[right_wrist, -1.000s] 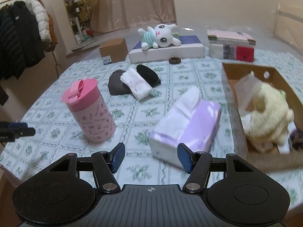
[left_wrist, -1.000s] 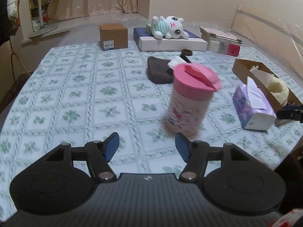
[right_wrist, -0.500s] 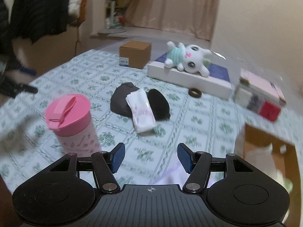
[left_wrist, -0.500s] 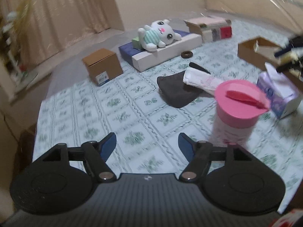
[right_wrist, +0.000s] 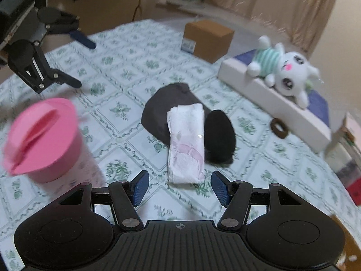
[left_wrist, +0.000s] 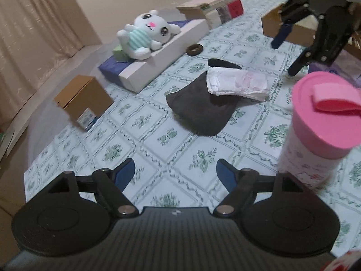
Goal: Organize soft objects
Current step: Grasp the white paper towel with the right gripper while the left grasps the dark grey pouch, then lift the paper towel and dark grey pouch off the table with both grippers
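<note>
so the soft pile's untouched yet
folded white-pink cloth (right_wrist: 186,144) and dark grey fabric (left_wrist: 203,108) mid-frame; left gripper (left_wrist: 174,172), jaws just widening, and right gripper (right_wrist: 179,186) both gape empty.

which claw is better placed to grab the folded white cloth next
Right, probably. The right claw is open and empty with the white cloth just ahead, centred between its fingers. The left claw, also open, sits farther from it, with the pink cup close at its side.
</note>
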`<state>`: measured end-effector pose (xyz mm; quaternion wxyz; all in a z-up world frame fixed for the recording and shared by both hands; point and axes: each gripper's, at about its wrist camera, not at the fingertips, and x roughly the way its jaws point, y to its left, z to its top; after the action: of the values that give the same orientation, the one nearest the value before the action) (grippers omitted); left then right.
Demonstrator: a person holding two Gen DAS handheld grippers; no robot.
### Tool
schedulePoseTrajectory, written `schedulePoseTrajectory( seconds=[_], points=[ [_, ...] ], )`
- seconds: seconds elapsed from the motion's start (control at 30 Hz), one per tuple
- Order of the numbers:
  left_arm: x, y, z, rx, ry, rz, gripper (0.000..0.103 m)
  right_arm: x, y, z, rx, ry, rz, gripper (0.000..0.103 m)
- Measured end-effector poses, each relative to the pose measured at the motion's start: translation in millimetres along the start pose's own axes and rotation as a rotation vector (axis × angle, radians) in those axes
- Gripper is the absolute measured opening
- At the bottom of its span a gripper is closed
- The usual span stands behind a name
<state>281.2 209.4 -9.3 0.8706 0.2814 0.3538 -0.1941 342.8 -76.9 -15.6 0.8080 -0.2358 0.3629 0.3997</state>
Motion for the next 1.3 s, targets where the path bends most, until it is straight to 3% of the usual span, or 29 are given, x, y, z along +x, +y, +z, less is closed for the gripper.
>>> schedulePoseTrajectory(
  seconds=[0.17,0.43,0.47,0.53,0.67,0.93,1.17,1.23,1.3],
  points=[
    [27,3,12,0.057,-0.005,-0.044,0.077,39,-14,11,-0.009,0.038,0.007,0.061],
    [66,3,36,0.135,-0.026,-0.106,0.077,68,-28,17,0.019,0.063,0.033,0.061],
    [69,3,38,0.14,-0.032,-0.118,0.077,70,-29,18,0.024,0.067,0.037,0.056],
    [76,1,44,0.159,-0.045,-0.143,0.077,75,-31,18,0.031,0.081,0.051,0.037],
    [94,-6,54,0.206,-0.046,-0.173,0.077,75,-37,13,0.08,0.073,0.053,0.02],
    [129,-33,73,0.281,-0.026,-0.253,0.082,50,-59,3,0.199,0.047,0.015,0.014],
    [153,-43,80,0.318,0.016,-0.237,0.081,36,-70,-9,0.232,0.057,-0.017,0.014],
    [157,-42,82,0.311,0.029,-0.242,0.078,36,-71,-12,0.237,0.059,-0.02,0.014],
    [159,-40,85,0.294,0.041,-0.245,0.057,37,-71,-13,0.238,0.06,-0.017,0.014]
  ],
)
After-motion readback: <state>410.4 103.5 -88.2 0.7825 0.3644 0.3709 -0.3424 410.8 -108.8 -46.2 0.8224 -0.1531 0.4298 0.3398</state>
